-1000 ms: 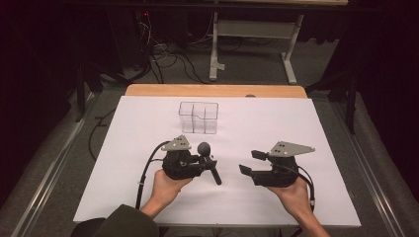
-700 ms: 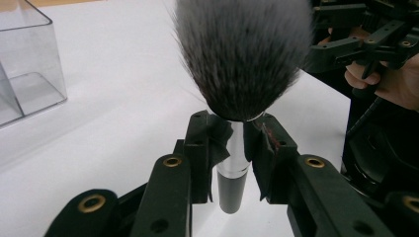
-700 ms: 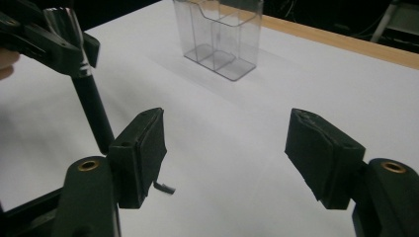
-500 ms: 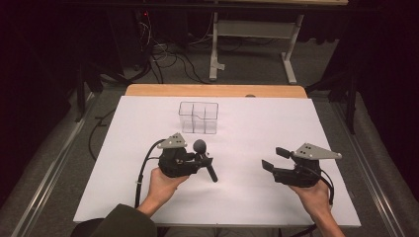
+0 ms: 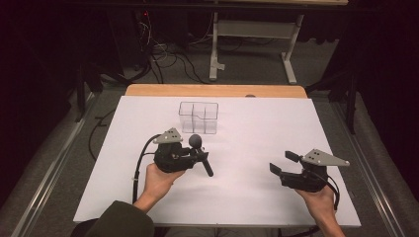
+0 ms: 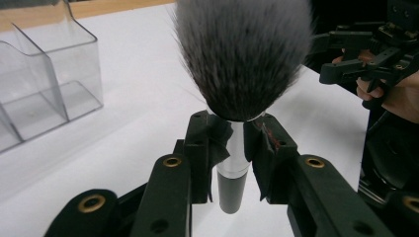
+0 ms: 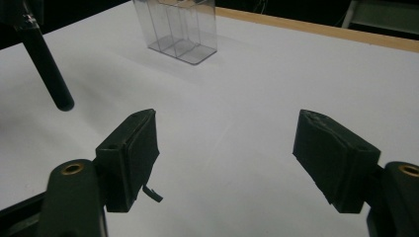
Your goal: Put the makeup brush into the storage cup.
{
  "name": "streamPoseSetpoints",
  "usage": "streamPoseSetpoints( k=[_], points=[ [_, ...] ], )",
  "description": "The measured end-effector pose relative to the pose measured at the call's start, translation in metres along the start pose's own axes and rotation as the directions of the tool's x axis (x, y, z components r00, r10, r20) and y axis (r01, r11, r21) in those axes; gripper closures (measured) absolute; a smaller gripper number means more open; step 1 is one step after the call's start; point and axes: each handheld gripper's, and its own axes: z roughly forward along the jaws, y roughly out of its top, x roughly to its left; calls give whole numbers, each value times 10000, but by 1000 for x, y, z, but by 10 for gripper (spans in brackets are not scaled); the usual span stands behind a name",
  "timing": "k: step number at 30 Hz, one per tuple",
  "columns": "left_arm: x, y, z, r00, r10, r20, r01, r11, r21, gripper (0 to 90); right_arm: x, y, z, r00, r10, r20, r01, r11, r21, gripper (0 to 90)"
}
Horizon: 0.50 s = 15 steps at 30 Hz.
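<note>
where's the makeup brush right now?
In the high view the makeup brush sits left of centre, clamped in the left tongs, just in front of the clear organizer and clear of the white table cover.

My right hand-held gripper (image 5: pixel 279 163) has drifted away from the left one toward the counter's (image 5: pixel 257 118) right edge and near edge, its empty jaws just opening wider.

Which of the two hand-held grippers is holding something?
The left hand-held gripper: its jaws clamp the silver collar of a makeup brush. The right hand-held gripper has jaws spread wide with nothing between them, and they have just been opening.
</note>
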Motion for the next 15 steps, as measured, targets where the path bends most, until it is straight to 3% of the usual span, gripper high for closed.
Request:
streamPoseSetpoints(
  k=[10, 15],
  points=[
    [10, 13, -5, 9989, 59, -468, -59, 10000, 9, 701, -5, -13, 3, 9997, 200, 172, -199, 9998, -36, 249],
    [15, 20, -6, 9982, -25, -594, 23, 10000, -35, 701, -2, -17, 5, 9998, -43, 212, 42, 10000, 59, 249]
  ],
)
